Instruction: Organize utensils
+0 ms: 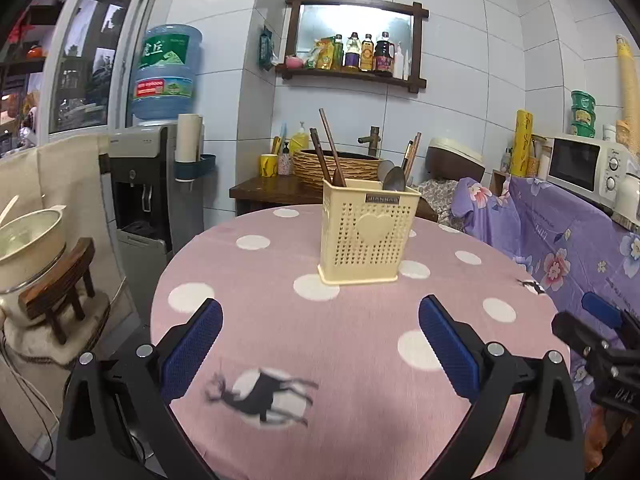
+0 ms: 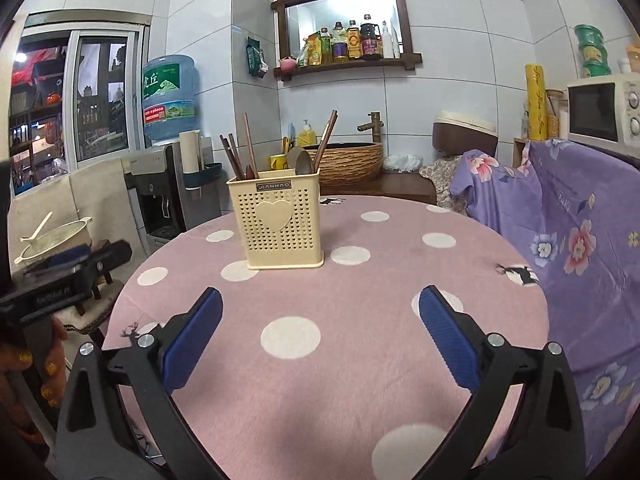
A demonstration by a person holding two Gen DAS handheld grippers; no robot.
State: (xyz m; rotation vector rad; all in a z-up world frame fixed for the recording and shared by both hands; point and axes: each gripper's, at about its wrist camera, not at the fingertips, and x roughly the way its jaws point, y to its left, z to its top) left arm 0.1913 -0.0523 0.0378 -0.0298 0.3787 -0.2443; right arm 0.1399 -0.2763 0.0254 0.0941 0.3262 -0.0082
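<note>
A cream perforated utensil holder [image 1: 366, 232] with a heart on its front stands upright on the round pink polka-dot table [image 1: 360, 340]. It holds brown chopsticks [image 1: 330, 148] on its left side and metal spoons [image 1: 394, 178] on its right. It also shows in the right wrist view [image 2: 280, 220], with chopsticks [image 2: 240, 152] and a spoon [image 2: 302, 162]. My left gripper [image 1: 320, 316] is open and empty, above the table in front of the holder. My right gripper [image 2: 320, 308] is open and empty, in front of the holder and to its right.
A purple floral cloth [image 2: 580, 240] covers furniture right of the table. A water dispenser [image 1: 148, 192] stands at the back left, with a pot on a small wooden stool [image 1: 56, 292] beside it. A woven basin [image 2: 348, 162] and tap sit behind the table. A microwave [image 1: 584, 168] is at right.
</note>
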